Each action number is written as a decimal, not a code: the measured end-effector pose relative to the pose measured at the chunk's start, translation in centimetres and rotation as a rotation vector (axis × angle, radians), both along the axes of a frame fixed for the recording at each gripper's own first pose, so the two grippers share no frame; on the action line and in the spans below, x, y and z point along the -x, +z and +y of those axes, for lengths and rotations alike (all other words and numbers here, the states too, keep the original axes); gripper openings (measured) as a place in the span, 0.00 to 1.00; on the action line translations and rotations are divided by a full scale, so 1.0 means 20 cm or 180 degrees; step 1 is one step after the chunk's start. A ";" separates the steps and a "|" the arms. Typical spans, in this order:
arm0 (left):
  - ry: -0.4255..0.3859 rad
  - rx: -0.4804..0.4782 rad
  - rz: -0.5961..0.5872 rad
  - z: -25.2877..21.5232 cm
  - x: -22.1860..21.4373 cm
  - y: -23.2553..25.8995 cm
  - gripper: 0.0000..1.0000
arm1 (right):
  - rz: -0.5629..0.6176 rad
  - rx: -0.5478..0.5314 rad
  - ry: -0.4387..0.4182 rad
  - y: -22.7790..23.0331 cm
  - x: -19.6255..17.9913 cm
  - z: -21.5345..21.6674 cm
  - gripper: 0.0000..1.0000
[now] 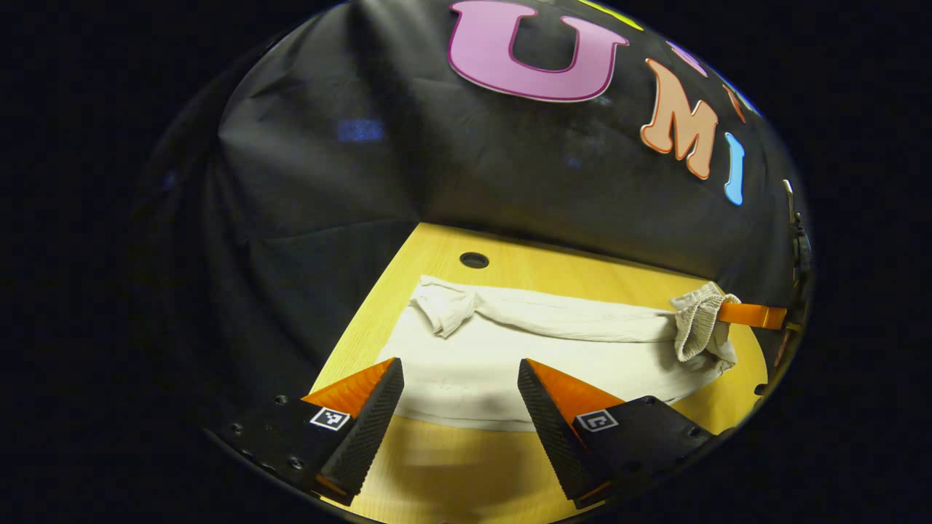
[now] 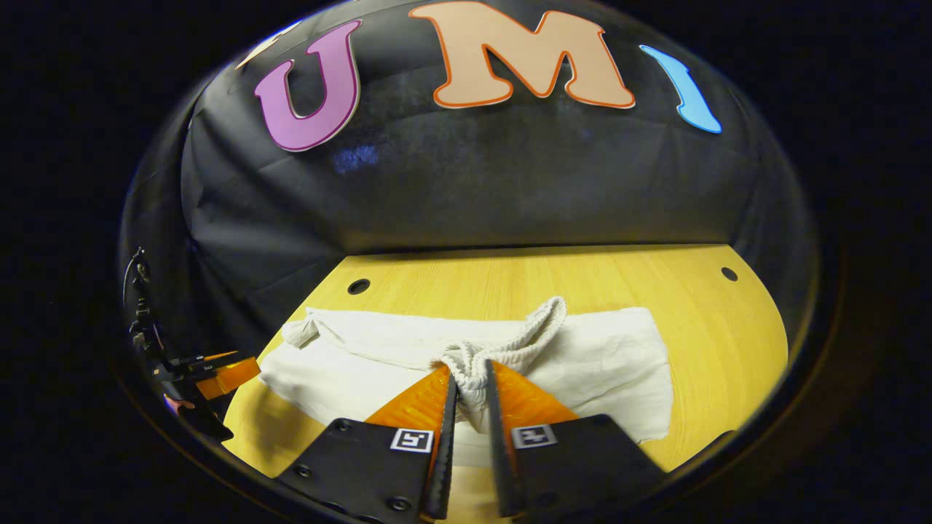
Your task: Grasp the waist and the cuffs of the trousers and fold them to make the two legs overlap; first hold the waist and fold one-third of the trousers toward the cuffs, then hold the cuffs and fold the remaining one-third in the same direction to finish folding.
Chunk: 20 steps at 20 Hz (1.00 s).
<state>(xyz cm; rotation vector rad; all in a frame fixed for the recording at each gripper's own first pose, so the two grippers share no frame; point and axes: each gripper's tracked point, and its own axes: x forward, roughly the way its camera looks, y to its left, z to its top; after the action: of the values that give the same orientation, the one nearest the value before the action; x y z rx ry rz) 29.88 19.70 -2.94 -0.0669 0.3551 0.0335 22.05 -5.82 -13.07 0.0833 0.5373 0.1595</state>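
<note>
**Right gripper holding the waistband; left gripper open above the near edge**

Right gripper (image 2: 470,386): in the right gripper view its two fingers are closed on a bunched, ribbed waistband (image 2: 489,356), which is pinched between them and lifted off the cloth beneath. A twisted length of the waistband runs up and away from the fingertips. In the left gripper view the same gripper (image 1: 751,314) appears at the far right, with the gathered waistband (image 1: 700,329) hanging from its tip.

Left gripper (image 1: 460,378): in the left gripper view its fingers stand wide apart and hold nothing. They hover over the near edge of the trousers (image 1: 510,356), not touching the cloth. In the right gripper view this gripper (image 2: 218,375) shows at the far left, just beside the end of the garment.

Trousers (image 2: 597,364): pale, off-white, spread lengthwise across the table (image 2: 524,280). One end is folded into a small rumpled corner (image 1: 442,306); the other end is raised by the right gripper.

Table: light wood, with round holes (image 1: 474,260) near its far edge. A dark cloth wall (image 2: 473,182) rises behind it.
</note>
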 end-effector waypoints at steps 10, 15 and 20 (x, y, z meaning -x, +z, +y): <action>0.0178 -0.0060 0.0251 0.18 -0.02 -0.17 0.96 | 0.0137 0.0140 -0.0189 -0.07 0.07 -0.25 0.97; 0.0239 -0.0100 0.0396 0.23 -0.05 -0.25 0.97 | 0.0219 0.0083 -0.0338 -0.10 0.11 -0.36 0.97; 0.0299 -0.0142 0.0555 0.26 -0.05 -0.33 0.96 | 0.0235 0.0074 -0.0428 -0.10 0.13 -0.41 0.96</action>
<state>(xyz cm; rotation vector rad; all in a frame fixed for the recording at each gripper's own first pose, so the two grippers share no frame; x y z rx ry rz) 30.90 24.90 -9.61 -0.0366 0.5252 0.1407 19.48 -13.94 -15.03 0.1028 0.6050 0.0190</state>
